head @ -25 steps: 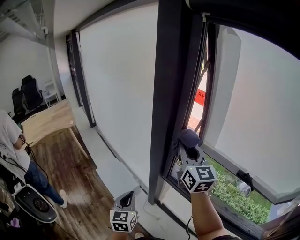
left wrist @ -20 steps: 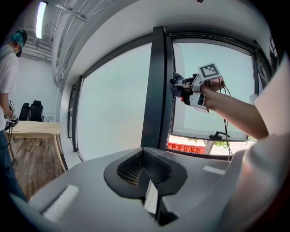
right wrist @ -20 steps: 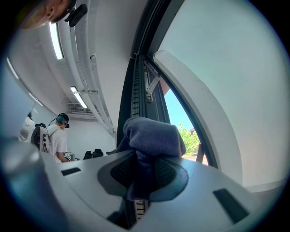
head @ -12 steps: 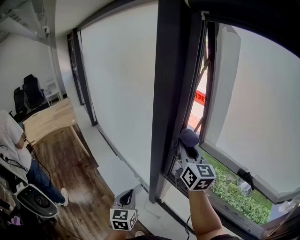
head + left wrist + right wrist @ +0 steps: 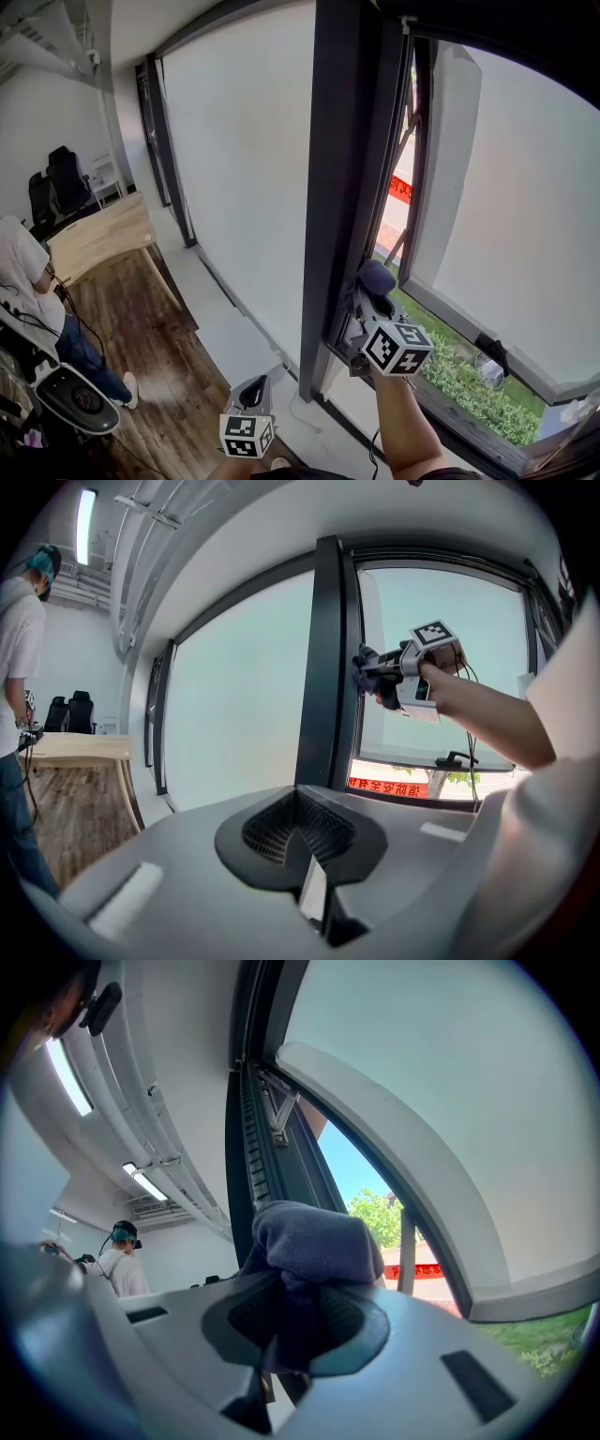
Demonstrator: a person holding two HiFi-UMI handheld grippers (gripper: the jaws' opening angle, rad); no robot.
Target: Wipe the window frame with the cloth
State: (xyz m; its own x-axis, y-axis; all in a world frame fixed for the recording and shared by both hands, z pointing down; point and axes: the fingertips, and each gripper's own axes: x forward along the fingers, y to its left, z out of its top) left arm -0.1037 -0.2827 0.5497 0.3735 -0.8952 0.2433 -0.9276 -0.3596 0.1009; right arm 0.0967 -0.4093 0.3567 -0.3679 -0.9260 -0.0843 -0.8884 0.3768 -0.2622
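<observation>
Blue-grey cloth (image 5: pixel 377 276) bunched in the right gripper (image 5: pixel 373 292), low on the dark window frame (image 5: pixel 337 187), at the gap beside the open sash (image 5: pixel 441 187). Contact point is hidden behind the cloth wad; it looks pressed against the frame's inner edge. In the right gripper view the cloth (image 5: pixel 314 1237) covers most of the jaw throat. The right gripper (image 5: pixel 291 1335) is clamped on it: fabric is pinched between the jaws and a lump bulges out above them. Frame channel (image 5: pixel 246 1129) runs up behind it.

Left gripper (image 5: pixel 253 398) is low and well apart from the window, its handle cut off by the bottom edge of the head view. In the left gripper view, the left gripper (image 5: pixel 305 841) has its jaws pressed together with nothing between them. It faces the frame (image 5: pixel 323 667).

The sash is tilted outward at the bottom, with a black handle (image 5: pixel 489 354) near its lower rail. Through the gap: a red sign (image 5: pixel 403 187), print too small to read, and green shrubs (image 5: pixel 469 389).

Left of the window: a person (image 5: pixel 28 281) in a white top, partly cut off, a wooden desk (image 5: pixel 94 239), black chairs (image 5: pixel 56 187) and a wood floor (image 5: pixel 141 347).
</observation>
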